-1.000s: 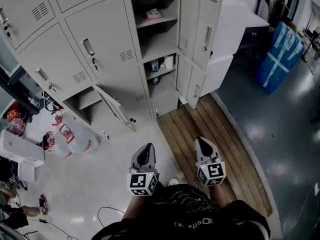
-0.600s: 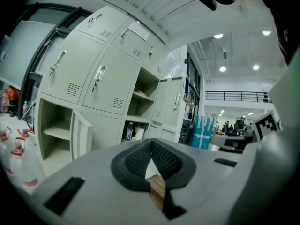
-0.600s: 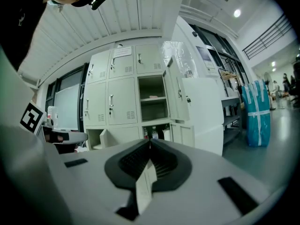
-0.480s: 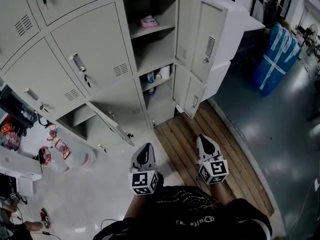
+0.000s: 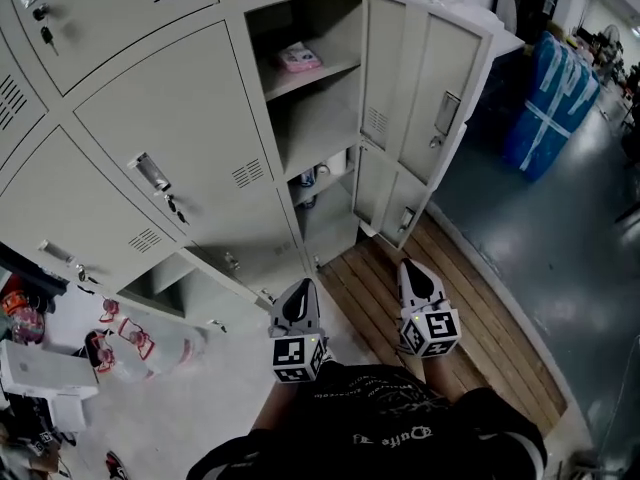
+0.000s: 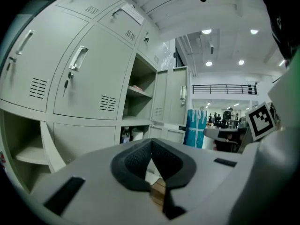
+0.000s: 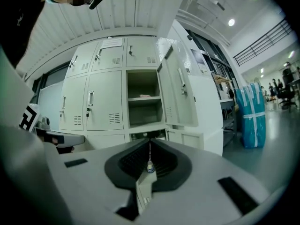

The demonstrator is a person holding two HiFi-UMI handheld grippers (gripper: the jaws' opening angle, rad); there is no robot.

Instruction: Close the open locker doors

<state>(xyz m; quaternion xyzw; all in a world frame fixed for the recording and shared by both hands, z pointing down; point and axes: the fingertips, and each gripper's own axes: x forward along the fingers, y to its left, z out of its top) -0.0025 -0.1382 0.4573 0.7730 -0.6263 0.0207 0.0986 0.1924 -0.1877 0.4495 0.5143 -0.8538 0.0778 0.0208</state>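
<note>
Lockers [image 5: 200,138] loom nearer than a second ago, with the left gripper [image 5: 300,293] and right gripper [image 5: 412,273] carried low, both closed and empty. Ahead to the right, the upper open door [image 5: 440,88] stands wide above a lower open door [image 5: 395,203]. Pushing near each handle edge with a closed gripper should swing it fully home.

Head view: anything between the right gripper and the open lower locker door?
Nothing but bare wooden slat floor between the right gripper and the open lower door, seen in the head view.
</note>
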